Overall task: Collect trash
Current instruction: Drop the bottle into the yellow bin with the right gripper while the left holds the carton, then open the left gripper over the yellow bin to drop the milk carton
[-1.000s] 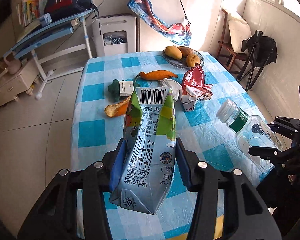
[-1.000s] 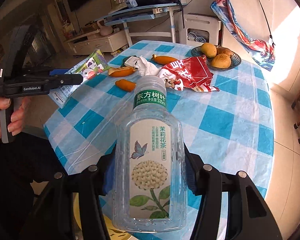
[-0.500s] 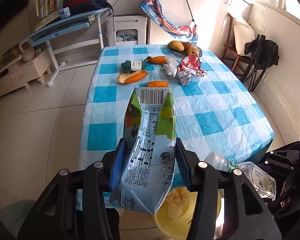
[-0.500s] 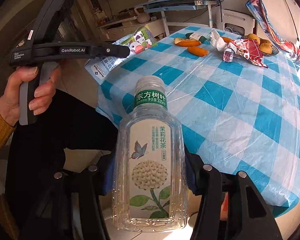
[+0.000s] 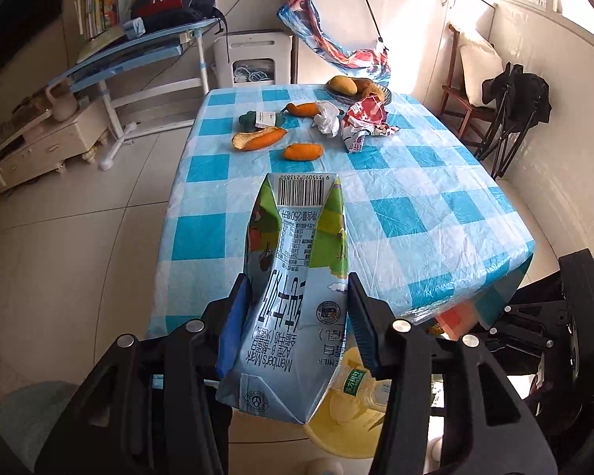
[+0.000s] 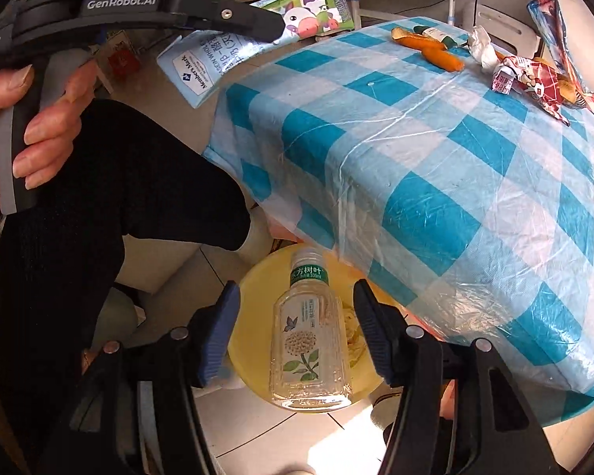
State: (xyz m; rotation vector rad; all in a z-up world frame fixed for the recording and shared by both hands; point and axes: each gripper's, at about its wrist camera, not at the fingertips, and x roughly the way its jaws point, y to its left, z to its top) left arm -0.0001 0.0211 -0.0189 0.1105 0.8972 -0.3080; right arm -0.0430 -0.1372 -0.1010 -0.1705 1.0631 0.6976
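My left gripper [image 5: 299,281] is shut on a flattened milk carton [image 5: 301,213], held out over the near edge of the checked table [image 5: 415,182]. In the right wrist view the carton [image 6: 316,0] sticks out of that gripper at the top. My right gripper [image 6: 297,285] points down over a yellow bin [image 6: 253,316], and its jaws are opening. A clear tea bottle [image 6: 309,336] is below and between the fingers with a gap on each side, over the bin. The left wrist view shows the bottle [image 5: 366,386] inside the bin [image 5: 336,431].
At the table's far end lie a red wrapper [image 5: 364,118], a white crumpled tissue [image 5: 326,118], orange peels and a carrot piece [image 5: 303,151], a small green bottle [image 5: 257,118] and a fruit bowl [image 5: 356,87]. A person's dark-clad leg [image 6: 118,198] is left of the bin.
Both grippers drew back from the table to its near edge. The right gripper tilted down over the yellow bin and let go of the bottle, which has dropped away from the fingers.
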